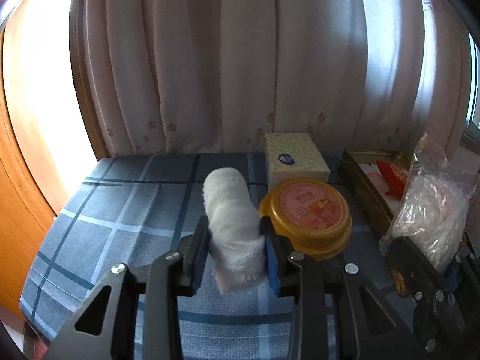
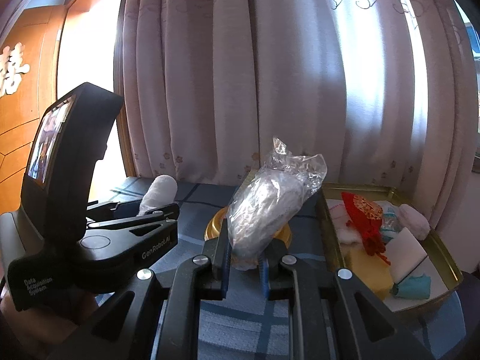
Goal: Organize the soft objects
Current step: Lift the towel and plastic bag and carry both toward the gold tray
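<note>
One rolled white towel pinched in left tongs, one crinkled plastic bag in right tongs.

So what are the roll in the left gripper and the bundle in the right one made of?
White roll: looks like terry or gauze cloth, matte and fuzzy, with a frayed lower edge. Bundle: thin clear plastic bag, glossy and crinkled, twisted at the top; its pale contents can't be identified.
</note>
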